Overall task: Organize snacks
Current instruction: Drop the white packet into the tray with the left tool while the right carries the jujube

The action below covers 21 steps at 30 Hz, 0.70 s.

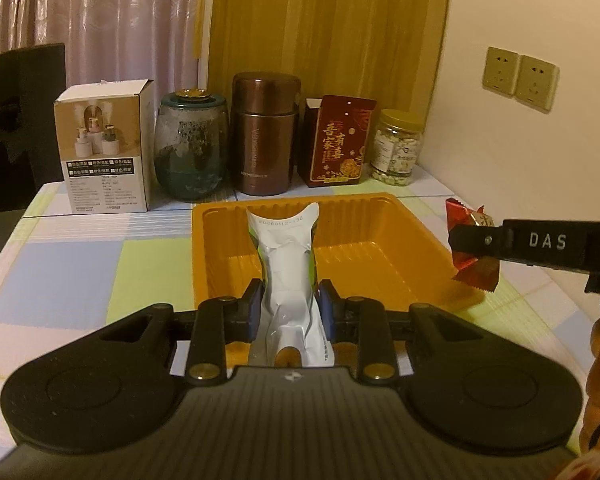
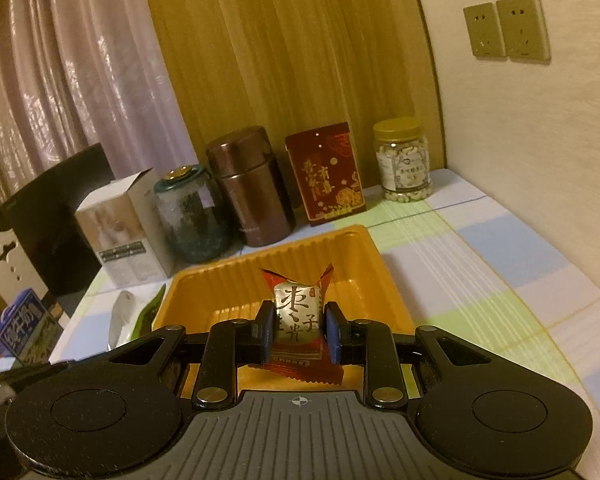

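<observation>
In the left wrist view, the left gripper [image 1: 288, 300] fills the bottom of the frame, its jaws closed on a crumpled white snack packet [image 1: 286, 276] with green edges. The packet stands upright between the blue pads and reaches up over the near wall of the orange tray [image 1: 380, 248], which sits mid-frame on the checked desk [image 1: 60, 272]. At the right edge of the same view, the right gripper [image 1: 474, 242] enters sideways, jaws pinched on a red-wrapped candy [image 1: 476, 270] held just beside the tray's right rim.

In the right wrist view, the right gripper [image 2: 298, 326] sits at lower centre, its jaws clamped on the red-wrapped candy [image 2: 298, 312], whose silver face carries printed characters. The orange tray [image 2: 364, 280] lies directly behind it. At the lower left of this frame, the white snack packet [image 2: 120, 316] shows beside the tray's left wall.

Along the back of the desk, across the middle of both frames, stand a white carton [image 1: 104, 152], a dark glass jar [image 1: 190, 146], a brown metal flask [image 1: 265, 134], a red box [image 1: 338, 144] with gold characters and a clear jar [image 1: 396, 146] with a gold lid. Curtains [image 1: 100, 20] hang behind them at upper left, and two wall sockets [image 1: 520, 78] sit at upper right.
</observation>
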Available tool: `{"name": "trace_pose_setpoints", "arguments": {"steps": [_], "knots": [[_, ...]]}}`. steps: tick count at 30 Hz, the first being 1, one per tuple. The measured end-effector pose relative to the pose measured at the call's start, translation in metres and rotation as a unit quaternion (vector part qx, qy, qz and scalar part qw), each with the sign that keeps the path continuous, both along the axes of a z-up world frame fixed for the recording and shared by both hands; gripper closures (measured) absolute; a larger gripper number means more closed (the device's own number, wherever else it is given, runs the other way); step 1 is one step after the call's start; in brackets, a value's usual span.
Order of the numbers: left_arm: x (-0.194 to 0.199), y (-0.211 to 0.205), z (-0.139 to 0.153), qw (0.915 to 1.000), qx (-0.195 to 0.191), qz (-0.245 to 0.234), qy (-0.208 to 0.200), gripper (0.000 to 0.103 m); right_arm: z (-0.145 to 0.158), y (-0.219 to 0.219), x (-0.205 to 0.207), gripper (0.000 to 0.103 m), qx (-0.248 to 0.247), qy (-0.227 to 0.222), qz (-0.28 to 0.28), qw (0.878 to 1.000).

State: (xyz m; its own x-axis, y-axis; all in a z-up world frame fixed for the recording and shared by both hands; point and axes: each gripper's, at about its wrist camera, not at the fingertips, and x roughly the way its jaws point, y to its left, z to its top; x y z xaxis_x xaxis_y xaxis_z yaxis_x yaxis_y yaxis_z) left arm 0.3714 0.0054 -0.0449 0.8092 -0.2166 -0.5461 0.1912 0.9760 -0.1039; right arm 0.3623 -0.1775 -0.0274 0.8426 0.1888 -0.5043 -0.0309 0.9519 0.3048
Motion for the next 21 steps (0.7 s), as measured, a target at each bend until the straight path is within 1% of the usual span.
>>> {"name": "trace_pose_setpoints", "arguments": {"steps": [7,14,17,18,19,21], "knots": [[0.028,0.002,-0.006,1.0000,-0.001,-0.003,0.000,0.077,-0.014,0.001,0.037,0.076,0.013,0.009,-0.010,1.000],[0.044,-0.005,-0.013,0.9999,0.004,-0.013,-0.003,0.076,-0.026,0.003,0.050,0.076,0.016,0.024,-0.011,1.000],[0.048,-0.007,-0.017,0.9998,0.003,-0.017,-0.006,0.075,-0.029,0.002,0.052,0.076,0.016,0.026,-0.013,0.999],[0.049,-0.008,-0.018,0.9998,0.004,-0.016,-0.006,0.069,-0.030,0.001,0.052,0.076,0.015,0.026,-0.014,0.999],[0.049,-0.007,-0.018,0.9999,0.005,-0.015,-0.006,0.068,-0.030,0.000,0.052,0.076,0.017,0.026,-0.013,0.999],[0.048,-0.004,-0.018,0.9999,0.008,-0.011,-0.004,0.068,-0.031,-0.001,0.052,0.076,0.020,0.029,-0.013,0.999]]}}
